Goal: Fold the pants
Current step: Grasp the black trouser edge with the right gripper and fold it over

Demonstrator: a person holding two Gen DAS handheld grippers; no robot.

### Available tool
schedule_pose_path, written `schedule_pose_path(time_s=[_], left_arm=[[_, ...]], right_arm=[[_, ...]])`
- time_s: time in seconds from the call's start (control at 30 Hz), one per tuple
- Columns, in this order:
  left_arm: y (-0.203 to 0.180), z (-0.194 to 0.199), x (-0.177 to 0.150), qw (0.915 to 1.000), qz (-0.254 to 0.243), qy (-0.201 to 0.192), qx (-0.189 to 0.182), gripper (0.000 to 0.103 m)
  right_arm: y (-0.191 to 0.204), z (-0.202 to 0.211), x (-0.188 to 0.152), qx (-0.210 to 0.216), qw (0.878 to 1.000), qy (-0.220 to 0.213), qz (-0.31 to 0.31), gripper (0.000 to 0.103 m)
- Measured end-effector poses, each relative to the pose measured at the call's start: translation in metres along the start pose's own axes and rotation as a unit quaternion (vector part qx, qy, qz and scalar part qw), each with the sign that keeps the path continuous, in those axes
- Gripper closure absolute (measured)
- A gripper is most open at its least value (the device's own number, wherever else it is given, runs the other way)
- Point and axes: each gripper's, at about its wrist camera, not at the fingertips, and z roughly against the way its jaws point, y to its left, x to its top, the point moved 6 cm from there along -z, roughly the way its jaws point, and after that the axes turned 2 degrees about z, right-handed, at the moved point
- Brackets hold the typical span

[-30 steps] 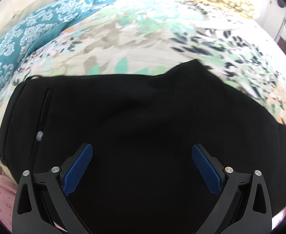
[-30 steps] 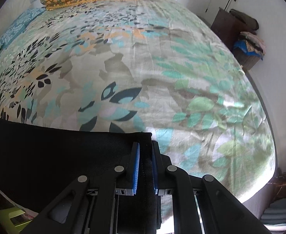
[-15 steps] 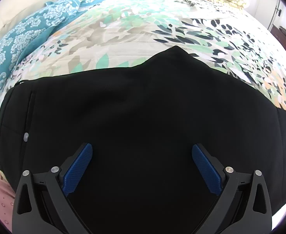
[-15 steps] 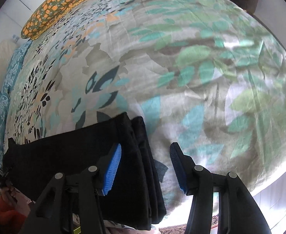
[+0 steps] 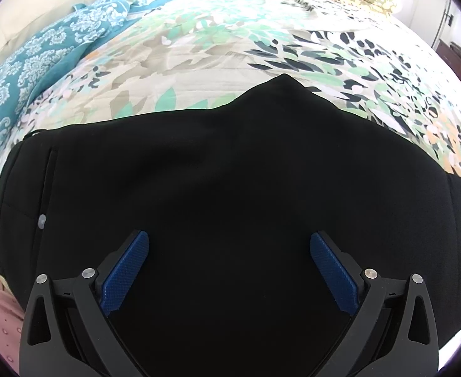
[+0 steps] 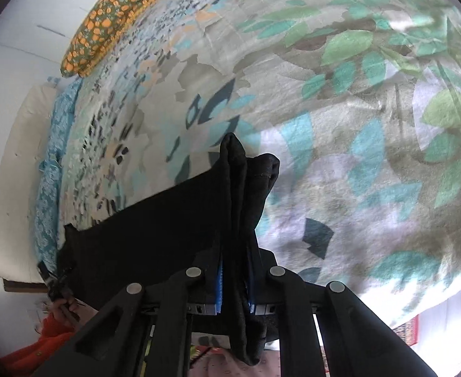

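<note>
Black pants (image 5: 230,188) lie flat across the bed, waistband and a pocket button at the left. My left gripper (image 5: 228,242) hovers over the middle of them, open, both blue pads clear of the cloth. In the right wrist view the leg ends of the pants (image 6: 246,182) stand bunched up in a ridge. My right gripper (image 6: 235,270) is closing its jaws on that bunch, the pads pressing black cloth between them. The rest of the pants (image 6: 155,229) stretches away to the left.
A leaf-print bedspread (image 5: 199,47) covers the bed. A teal patterned pillow (image 5: 41,62) and an orange-flower pillow (image 6: 104,25) lie at the far side. The bed's edge (image 6: 419,298) drops off near my right gripper. An orange sleeve (image 6: 51,330) shows at lower left.
My right gripper let go of the flat hem, rolled, and closed again on the bunched leg ends. The left gripper stayed open over the pants.
</note>
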Motion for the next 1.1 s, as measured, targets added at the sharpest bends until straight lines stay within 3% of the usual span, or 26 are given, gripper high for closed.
schedule_pose_path(time_s=[0.1, 0.23, 0.4, 0.5, 0.7, 0.83, 0.97, 1.03, 1.1], left_arm=[[0.000, 0.000, 0.001, 1.0000, 0.004, 0.003, -0.001, 0.001], [0.003, 0.000, 0.003, 0.9998, 0.016, 0.007, -0.009, 0.001], [0.010, 0.007, 0.007, 0.9988, 0.038, 0.004, -0.030, 0.001], [0.017, 0.015, 0.011, 0.9979, 0.049, -0.006, -0.041, 0.001], [0.035, 0.040, 0.016, 0.9967, 0.058, -0.024, -0.052, 0.001], [0.061, 0.059, 0.016, 0.9944, 0.087, -0.036, -0.048, 0.001], [0.090, 0.066, 0.010, 0.9868, 0.144, -0.038, -0.064, 0.001], [0.097, 0.065, 0.008, 0.9828, 0.164, -0.034, -0.077, 0.001], [0.097, 0.063, 0.007, 0.9814, 0.169, -0.029, -0.086, 0.001]], right_arm=[[0.027, 0.010, -0.009, 0.078, 0.996, -0.031, -0.031, 0.091], [0.083, 0.003, -0.032, 0.196, 0.977, -0.047, -0.070, 0.091], [0.182, -0.048, -0.069, 0.305, 0.949, -0.006, -0.078, 0.091], [0.249, -0.097, -0.094, 0.340, 0.937, 0.042, -0.068, 0.091], [0.373, -0.193, -0.147, 0.354, 0.927, 0.125, -0.010, 0.091], [0.428, -0.249, -0.180, 0.321, 0.934, 0.153, 0.032, 0.091], [0.459, -0.293, -0.205, 0.287, 0.942, 0.164, 0.059, 0.090], [0.468, -0.308, -0.215, 0.264, 0.947, 0.171, 0.070, 0.082], [0.470, -0.315, -0.223, 0.250, 0.948, 0.184, 0.074, 0.059]])
